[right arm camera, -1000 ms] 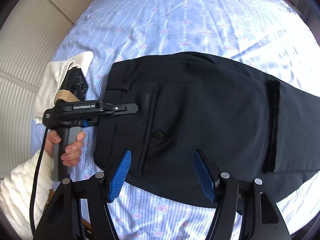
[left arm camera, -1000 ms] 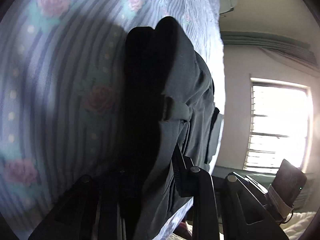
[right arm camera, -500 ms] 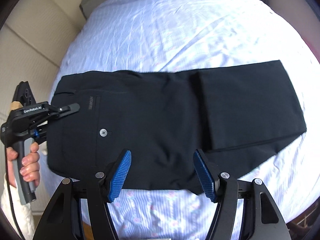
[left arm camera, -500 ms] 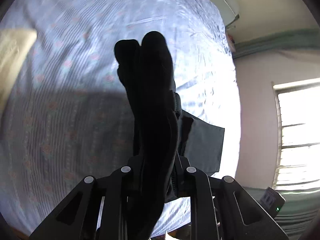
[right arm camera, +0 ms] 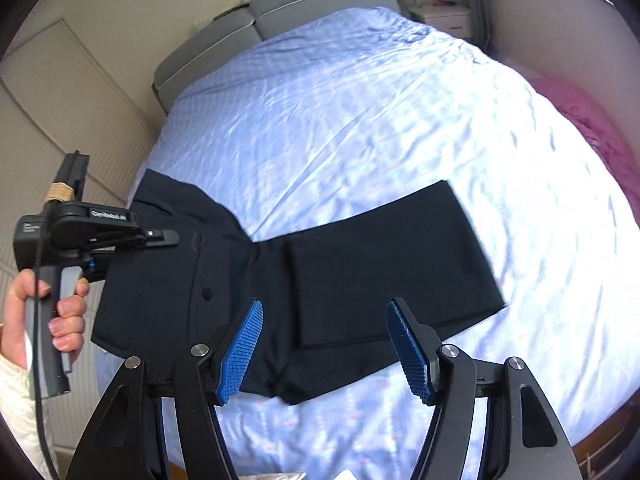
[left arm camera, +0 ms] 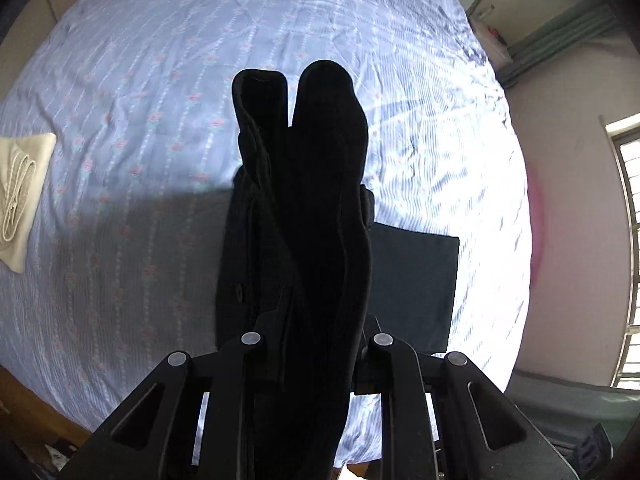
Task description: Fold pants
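— Where do we find the pants?
— We note them partly folded on the bed, waistband end lifted.
— And each gripper?
— We record the left gripper clamped on the bunched waistband; the right gripper spread wide above them, holding nothing.

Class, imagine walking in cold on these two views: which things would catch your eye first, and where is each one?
The black pants dominate, spread across the near part of the blue floral bedsheet with the leg end folded over. At their waistband end the left gripper, held in a hand, is clamped on the fabric, lifting that edge. The right gripper hangs open above the pants, its blue pads holding nothing.
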